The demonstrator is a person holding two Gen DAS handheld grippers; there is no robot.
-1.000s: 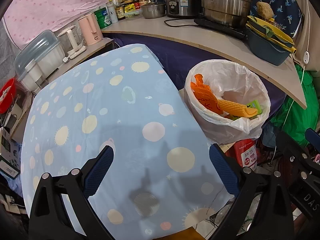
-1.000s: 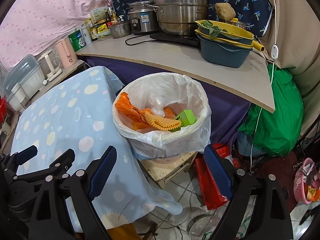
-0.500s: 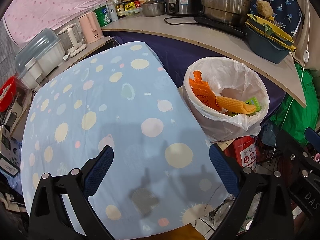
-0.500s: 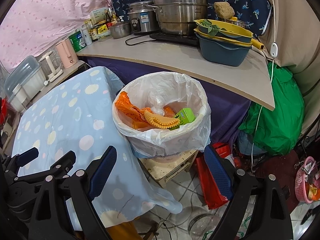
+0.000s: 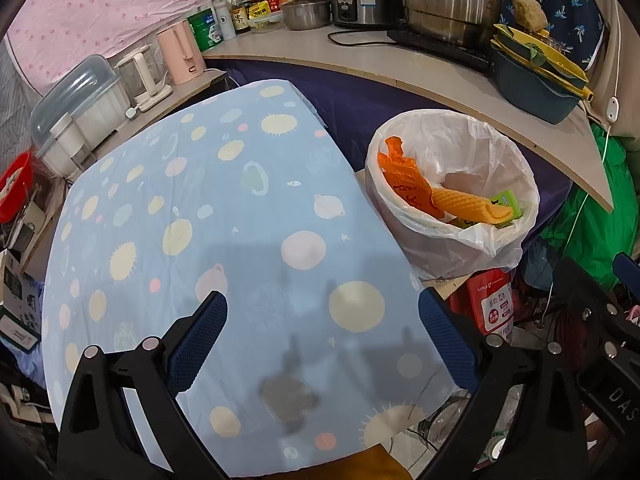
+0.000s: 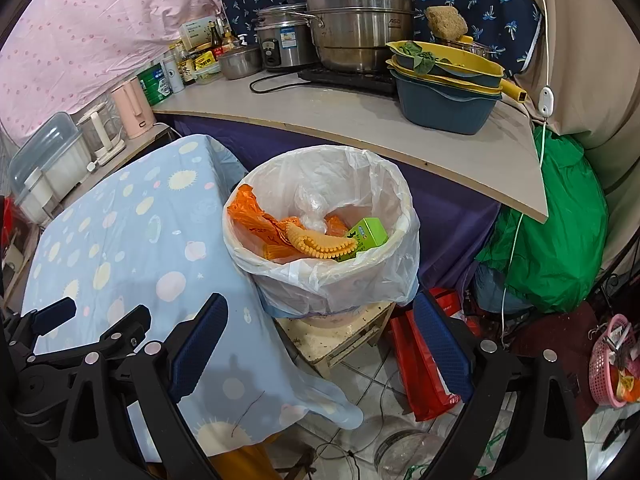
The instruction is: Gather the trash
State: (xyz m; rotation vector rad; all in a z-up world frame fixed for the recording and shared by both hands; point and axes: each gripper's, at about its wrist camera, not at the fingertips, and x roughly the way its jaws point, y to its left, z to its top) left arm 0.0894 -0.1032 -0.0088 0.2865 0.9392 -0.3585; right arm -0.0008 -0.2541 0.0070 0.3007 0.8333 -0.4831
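Note:
A bin lined with a white bag (image 5: 492, 240) (image 6: 360, 280) stands on a low wooden stool right of the table. Inside lie an orange plastic bag (image 5: 400, 176) (image 6: 256, 220), a yellow-orange ridged piece (image 5: 464, 204) (image 6: 320, 244), a green carton (image 5: 506, 202) (image 6: 368, 234) and a clear wad (image 6: 312, 208). My left gripper (image 5: 322, 344) is open and empty above the table's near end. My right gripper (image 6: 320, 344) is open and empty, in front of and above the bin. The left gripper's body shows in the right wrist view (image 6: 80, 340).
The table has a blue dotted cloth (image 5: 208, 216) (image 6: 120, 240). A curved counter (image 6: 360, 120) behind holds pots, basins, bottles and a pink kettle (image 5: 180, 56). A red bag (image 6: 420, 360), a green bag (image 6: 552, 240), a jar and cables are on the floor.
Both grippers have drawn slightly back and up; the bin and table sit a little higher in both views. The jaws stay open. Nothing else moved.

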